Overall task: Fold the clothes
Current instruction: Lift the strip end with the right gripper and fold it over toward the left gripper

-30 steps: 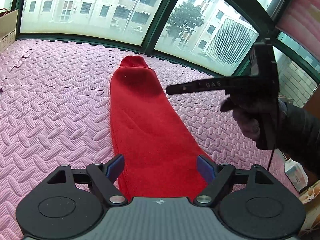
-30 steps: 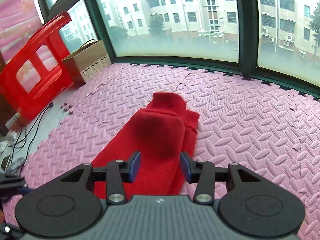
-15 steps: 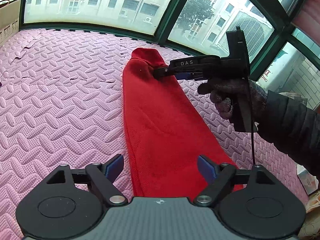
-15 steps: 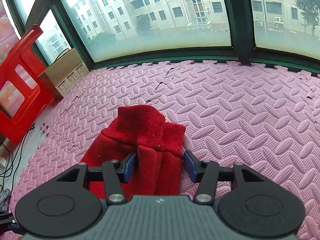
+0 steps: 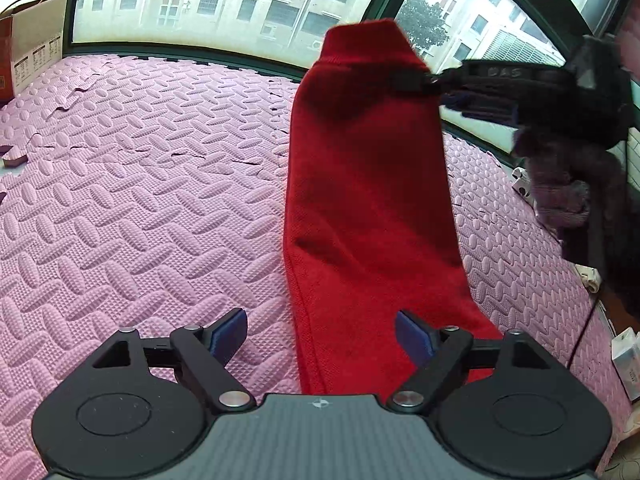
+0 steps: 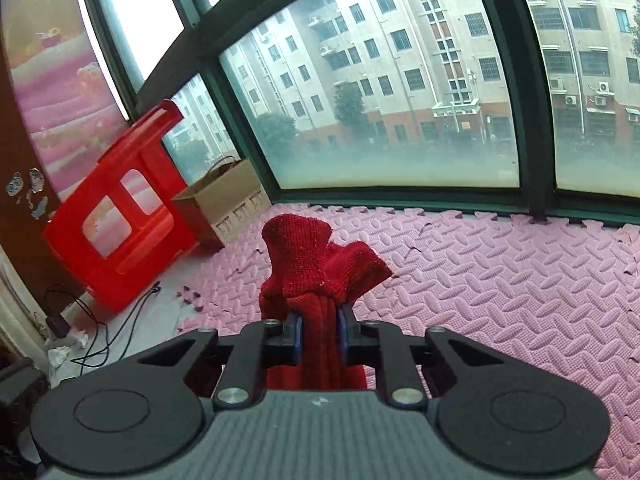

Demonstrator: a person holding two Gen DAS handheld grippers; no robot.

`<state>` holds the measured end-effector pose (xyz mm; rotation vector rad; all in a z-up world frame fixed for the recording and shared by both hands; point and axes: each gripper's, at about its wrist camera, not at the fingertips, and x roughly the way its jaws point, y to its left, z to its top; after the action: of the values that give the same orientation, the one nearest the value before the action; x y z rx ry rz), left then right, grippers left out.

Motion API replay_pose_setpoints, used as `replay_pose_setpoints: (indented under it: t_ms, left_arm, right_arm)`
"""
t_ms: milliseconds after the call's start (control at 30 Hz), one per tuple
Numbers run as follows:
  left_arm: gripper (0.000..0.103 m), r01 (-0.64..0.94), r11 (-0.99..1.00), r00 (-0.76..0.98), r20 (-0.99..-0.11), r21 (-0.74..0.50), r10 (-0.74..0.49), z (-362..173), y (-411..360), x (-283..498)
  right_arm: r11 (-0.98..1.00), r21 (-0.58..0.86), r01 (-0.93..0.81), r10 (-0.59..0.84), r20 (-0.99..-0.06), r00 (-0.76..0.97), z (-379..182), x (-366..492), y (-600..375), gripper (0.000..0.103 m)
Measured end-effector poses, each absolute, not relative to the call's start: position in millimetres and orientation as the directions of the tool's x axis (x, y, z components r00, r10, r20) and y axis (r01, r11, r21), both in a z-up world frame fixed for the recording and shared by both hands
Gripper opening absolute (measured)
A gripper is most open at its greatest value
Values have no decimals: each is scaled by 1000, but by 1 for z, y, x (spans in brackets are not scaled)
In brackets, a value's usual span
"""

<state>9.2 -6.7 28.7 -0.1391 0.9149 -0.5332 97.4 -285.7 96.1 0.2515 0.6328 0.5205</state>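
The right hand-held gripper [image 6: 319,334] is clamped on the cuffed end of the red garment [image 5: 368,200], lifting it at centre frame. The left hand-held gripper [image 5: 320,336] hangs apart over the near end on the pink floor mat [image 5: 120,200]. Already narrowed lengthwise, it seems mid-fold (end-to-end still pending).

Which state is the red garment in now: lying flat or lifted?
Partly lifted: the right tongs pinch the red garment near its cuff, raised above the pink mat; its near end remains down.

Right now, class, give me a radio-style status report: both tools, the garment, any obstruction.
Right tool shut on red garment, cuff end lifted. Left tool open, empty, over lower end. Pink mat around it bare.
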Motion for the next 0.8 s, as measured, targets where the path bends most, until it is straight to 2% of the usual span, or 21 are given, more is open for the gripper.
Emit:
replay_pose_setpoints:
  t_ms: [200, 400, 800]
  left_arm:
    - [82, 361, 872, 508, -714, -331, -481, 26, -2, 11]
    - [82, 350, 883, 535, -708, -312, -462, 32, 10, 3]
    - [82, 276, 911, 605, -681, -307, -412, 51, 48, -21]
  right_arm:
    - [800, 366, -476, 598, -411, 688, 138, 38, -282, 15]
    - [761, 319, -565, 649, -380, 659, 160, -24, -273, 15]
    - [677, 202, -707, 716, -402, 571, 156, -142, -243, 15]
